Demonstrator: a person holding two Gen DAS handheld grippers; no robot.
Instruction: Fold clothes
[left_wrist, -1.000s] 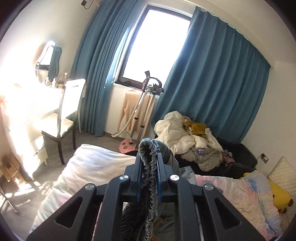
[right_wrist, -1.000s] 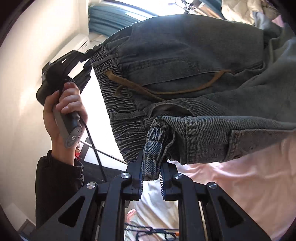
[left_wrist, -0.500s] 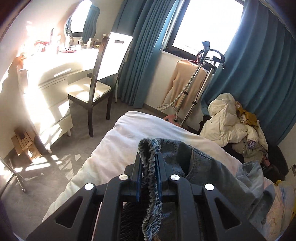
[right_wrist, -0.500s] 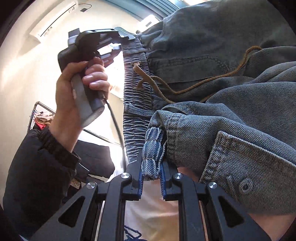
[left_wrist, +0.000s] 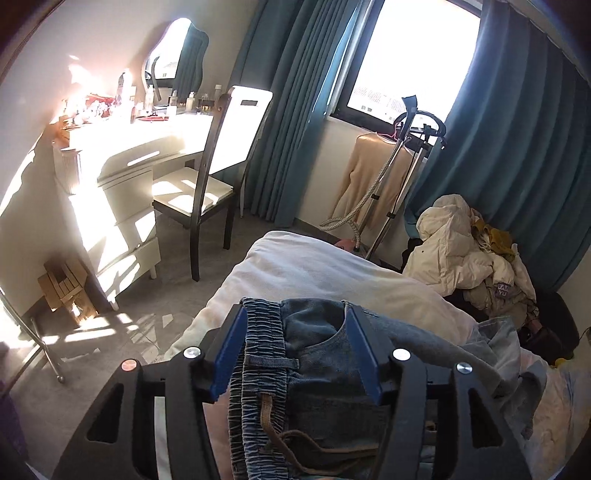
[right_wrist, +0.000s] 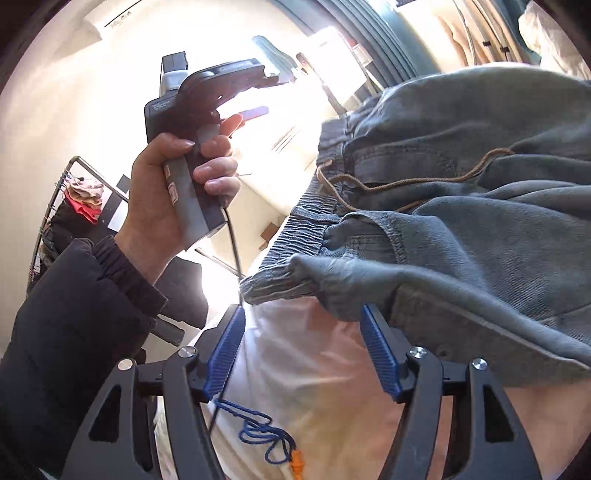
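Grey-blue denim trousers (left_wrist: 317, 373) with an elastic waistband and a brown drawstring (left_wrist: 269, 417) lie on the white bed (left_wrist: 314, 269). My left gripper (left_wrist: 295, 328) is open, its blue pads either side of the waistband corner without pinching it. My right gripper (right_wrist: 303, 325) is open too, just below the other waistband corner (right_wrist: 291, 273) of the trousers (right_wrist: 461, 192). The left gripper (right_wrist: 207, 88) shows in the right wrist view, held in a hand.
A dressing table (left_wrist: 122, 155) and chair (left_wrist: 218, 162) stand left of the bed. A garment steamer (left_wrist: 391, 184) and a clothes pile (left_wrist: 469, 254) are beyond the bed by blue curtains (left_wrist: 509, 155). A blue cord (right_wrist: 258, 432) lies on the bed.
Both grippers were shut on the waistband and holding the trousers up. They lowered the trousers onto the bed, and both have opened and let go.
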